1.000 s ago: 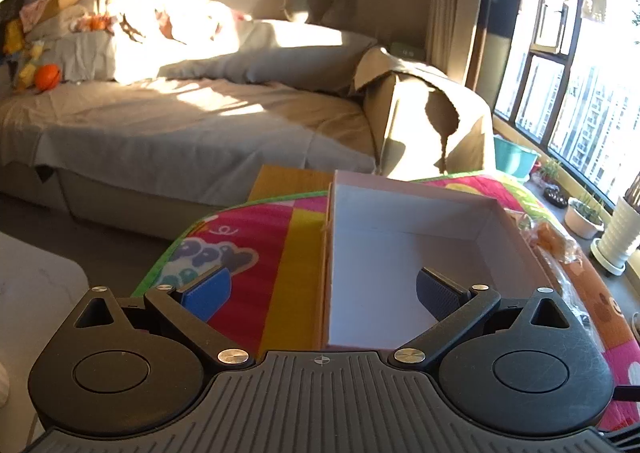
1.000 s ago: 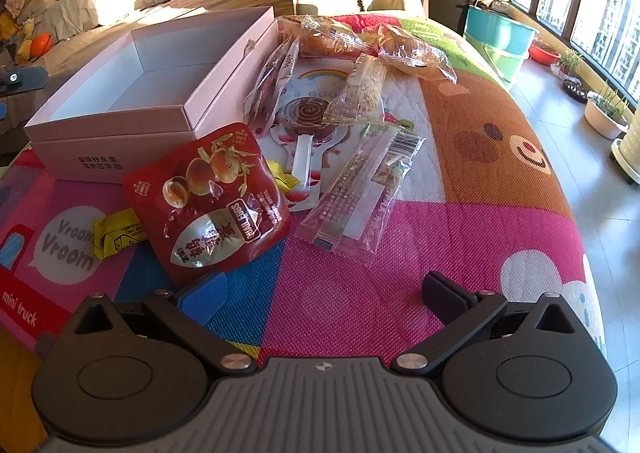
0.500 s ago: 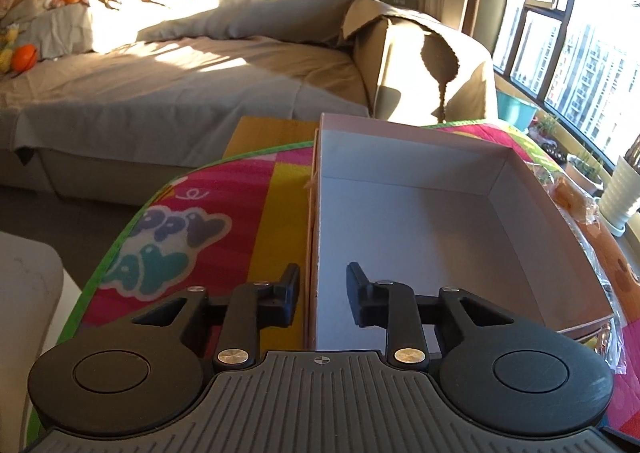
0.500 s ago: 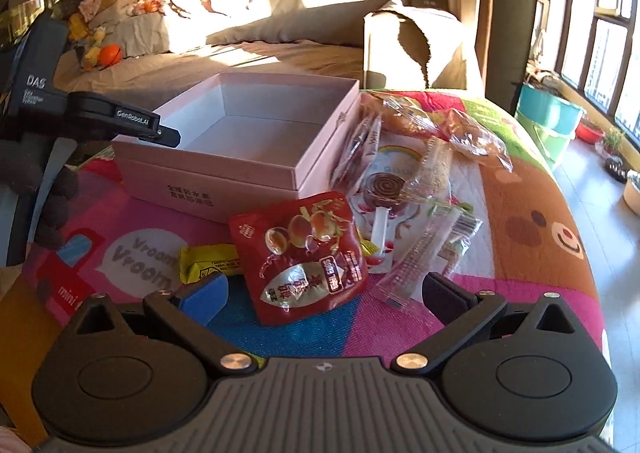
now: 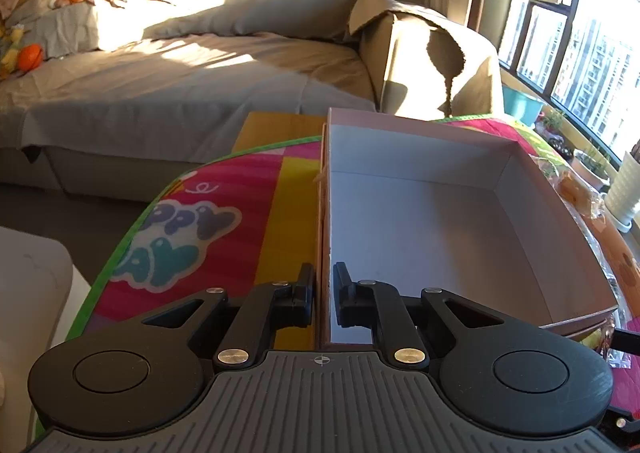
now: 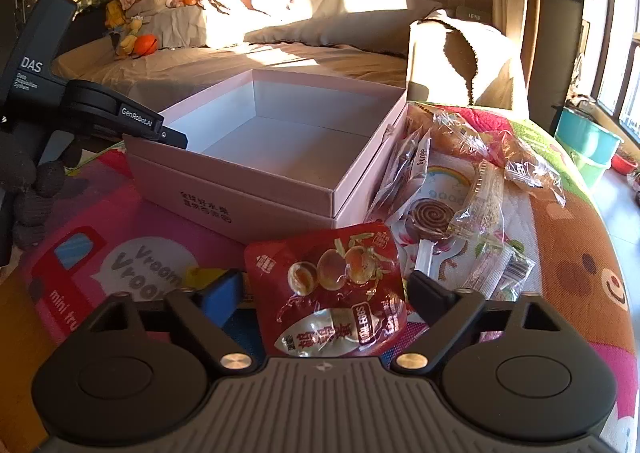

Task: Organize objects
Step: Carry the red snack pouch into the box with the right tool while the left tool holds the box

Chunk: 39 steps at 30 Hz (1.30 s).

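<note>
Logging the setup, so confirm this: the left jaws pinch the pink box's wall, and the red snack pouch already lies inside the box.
One part is wrong. The right wrist view shows the red snack pouch on the mat, outside the pink box. The left gripper does pinch the box wall.

Pink box (image 6: 280, 157) interior free, open from above; snack packets (image 6: 460, 181) crowd surface along box right wall.
</note>
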Motion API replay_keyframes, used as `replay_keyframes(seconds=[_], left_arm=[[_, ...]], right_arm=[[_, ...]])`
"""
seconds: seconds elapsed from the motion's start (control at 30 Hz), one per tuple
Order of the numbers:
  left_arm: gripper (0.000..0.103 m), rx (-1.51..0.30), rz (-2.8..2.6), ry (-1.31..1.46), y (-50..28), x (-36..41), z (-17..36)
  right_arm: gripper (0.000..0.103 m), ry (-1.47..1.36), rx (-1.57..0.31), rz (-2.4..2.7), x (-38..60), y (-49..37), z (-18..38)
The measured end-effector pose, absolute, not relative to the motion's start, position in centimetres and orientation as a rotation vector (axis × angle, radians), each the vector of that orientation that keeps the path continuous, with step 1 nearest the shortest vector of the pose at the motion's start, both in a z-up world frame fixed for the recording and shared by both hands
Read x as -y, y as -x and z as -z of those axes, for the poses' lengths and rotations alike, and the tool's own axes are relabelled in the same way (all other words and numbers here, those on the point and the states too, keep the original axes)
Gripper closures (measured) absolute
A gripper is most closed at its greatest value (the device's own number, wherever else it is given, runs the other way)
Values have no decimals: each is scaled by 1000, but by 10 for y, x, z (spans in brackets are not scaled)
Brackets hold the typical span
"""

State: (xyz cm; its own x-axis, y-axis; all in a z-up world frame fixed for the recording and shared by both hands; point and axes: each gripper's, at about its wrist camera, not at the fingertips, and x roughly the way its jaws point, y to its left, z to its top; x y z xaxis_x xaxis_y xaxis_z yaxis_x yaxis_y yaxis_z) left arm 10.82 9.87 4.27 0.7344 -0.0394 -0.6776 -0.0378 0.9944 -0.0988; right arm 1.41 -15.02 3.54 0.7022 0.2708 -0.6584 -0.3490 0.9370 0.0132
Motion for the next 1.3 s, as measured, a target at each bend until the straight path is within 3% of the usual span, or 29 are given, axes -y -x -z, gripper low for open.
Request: replay_keyframes(seconds=[0.33, 0.57, 0.63, 0.67, 0.8, 1.0, 1.3], left_arm=[[90, -729, 12, 121, -102, -98, -42], [90, -733, 22, 130, -100, -99, -43], [90, -733, 17, 130, -99, -98, -43], [90, -733, 15, 133, -98, -98, -43], [89, -729, 21, 148, -95, -100, -43], [89, -730, 18, 150, -95, -99, -43], [89, -733, 15, 160, -94, -99, -43]], right_arm=[[25, 123, -705, -338, 165, 13, -103], [24, 33, -557, -406, 126, -60, -192], [6, 14, -508, -404, 108, -91, -202], [5, 7, -488, -378, 102, -102, -204], [5, -19, -481, -375, 101, -108, -198], [0, 174, -453, -270, 126, -39, -151], [0, 118, -671, -177, 145, 10, -56]])
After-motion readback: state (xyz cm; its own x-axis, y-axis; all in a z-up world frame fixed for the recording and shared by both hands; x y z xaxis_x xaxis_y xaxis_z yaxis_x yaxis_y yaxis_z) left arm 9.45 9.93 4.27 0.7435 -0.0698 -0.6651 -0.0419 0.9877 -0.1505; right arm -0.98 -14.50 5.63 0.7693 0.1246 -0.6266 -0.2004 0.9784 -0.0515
